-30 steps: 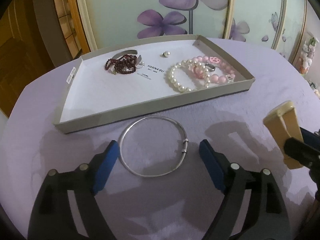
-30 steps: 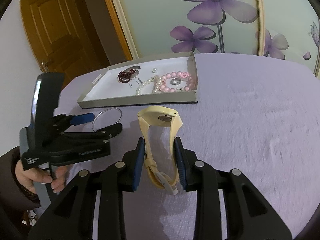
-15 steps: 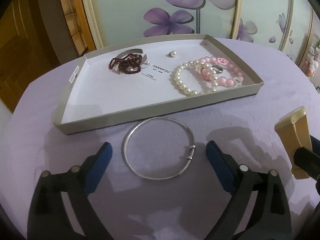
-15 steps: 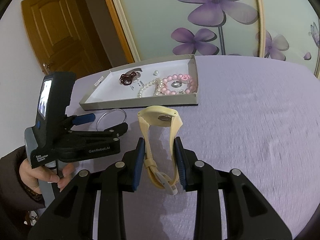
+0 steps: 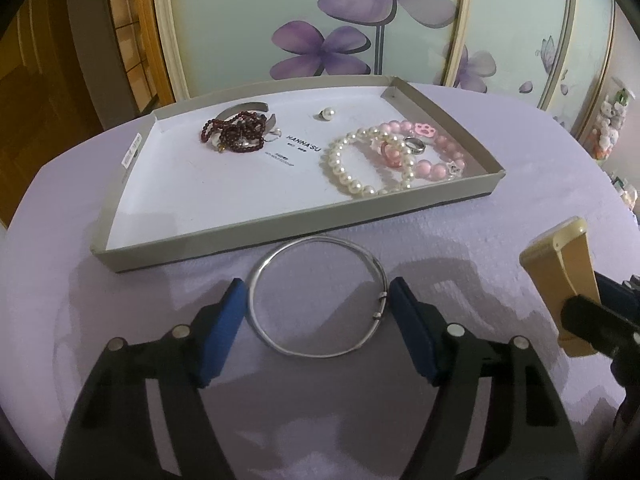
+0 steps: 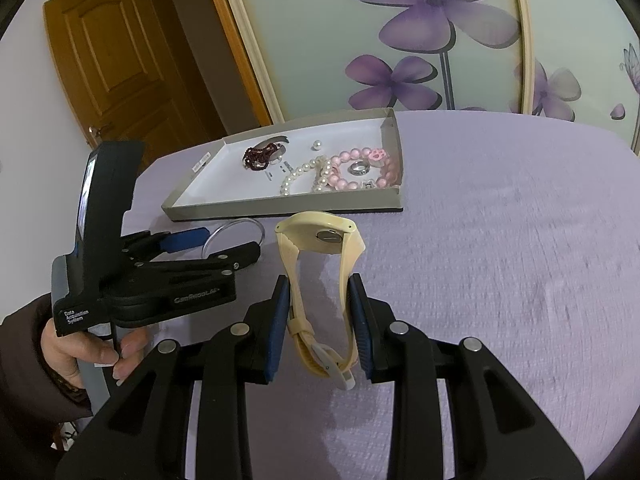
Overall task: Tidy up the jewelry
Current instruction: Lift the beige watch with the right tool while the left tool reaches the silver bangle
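On the lilac cloth-covered table (image 5: pixel 500 240), just off the near wall of the tray: one silver bangle (image 5: pixel 318 295), lying flat, clasp on its right side. Left gripper (image 5: pixel 318 300) straddles it, blue pads (image 5: pixel 224 332) on either side of the ring; jaws closing, the right pad at or almost at the clasp, the left pad just beside the rim; a firm grip cannot be told.

Grey cardboard tray (image 5: pixel 280 236), shallow, white floor, toward the table's far edge. Contents:
- dark red bead strand (image 5: pixel 234 132), heaped at the far left with a curved silver piece beside it;
- single pearl stud (image 5: pixel 327 114), near the far wall;
- white pearl bracelet (image 5: pixel 360 164), right half of the tray;
- pink bead bracelet (image 5: pixel 436 152) with a paw charm, overlapping the pearl bracelet, toward the right wall;
- silver ring (image 5: pixel 414 145), lying within the pink loop.

Near the tray's front right corner: one cream strap watch (image 6: pixel 324 276), buckled into a loop, case end up and tilted away. Right gripper (image 6: pixel 320 312) set narrow, both pads pressed against the strap's sides, holding it.

At the table's left edge, in the right wrist view: a hand (image 6: pixel 86 350) in a dark sleeve grips the left tool's handle.
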`<state>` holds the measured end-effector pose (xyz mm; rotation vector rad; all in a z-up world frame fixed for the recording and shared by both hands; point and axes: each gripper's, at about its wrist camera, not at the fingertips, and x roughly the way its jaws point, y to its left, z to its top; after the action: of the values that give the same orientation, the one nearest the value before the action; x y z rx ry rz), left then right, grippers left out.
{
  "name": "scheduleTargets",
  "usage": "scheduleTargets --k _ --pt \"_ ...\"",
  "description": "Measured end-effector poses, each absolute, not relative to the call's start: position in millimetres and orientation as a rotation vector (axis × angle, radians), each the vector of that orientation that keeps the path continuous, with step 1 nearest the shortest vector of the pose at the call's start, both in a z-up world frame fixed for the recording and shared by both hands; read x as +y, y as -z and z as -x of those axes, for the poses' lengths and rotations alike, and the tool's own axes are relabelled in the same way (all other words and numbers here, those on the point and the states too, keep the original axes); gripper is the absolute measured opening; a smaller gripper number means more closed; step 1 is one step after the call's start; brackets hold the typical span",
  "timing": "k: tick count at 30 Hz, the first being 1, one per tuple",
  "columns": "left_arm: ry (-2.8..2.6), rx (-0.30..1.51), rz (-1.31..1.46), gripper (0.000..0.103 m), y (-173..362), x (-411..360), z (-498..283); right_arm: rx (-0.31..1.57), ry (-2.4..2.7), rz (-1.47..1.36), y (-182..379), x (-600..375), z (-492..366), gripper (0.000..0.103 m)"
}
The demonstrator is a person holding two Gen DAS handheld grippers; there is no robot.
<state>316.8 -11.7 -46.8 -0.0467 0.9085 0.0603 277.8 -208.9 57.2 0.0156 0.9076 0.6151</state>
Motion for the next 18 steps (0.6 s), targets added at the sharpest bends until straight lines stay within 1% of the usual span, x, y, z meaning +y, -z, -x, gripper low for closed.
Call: scheduleTargets --k 6,18 --pt "-0.088 0.871 0.031 0.072 39.9 -3.2 -303.4 0.893 -0.628 -0.018 -61.6 -205.1 -276.6 0.031" --pt "-0.122 0.728 0.014 0.072 -3.3 7.3 -279.6 0.853 -0.648 -0.017 -75.6 -192.3 -276.6 0.031"
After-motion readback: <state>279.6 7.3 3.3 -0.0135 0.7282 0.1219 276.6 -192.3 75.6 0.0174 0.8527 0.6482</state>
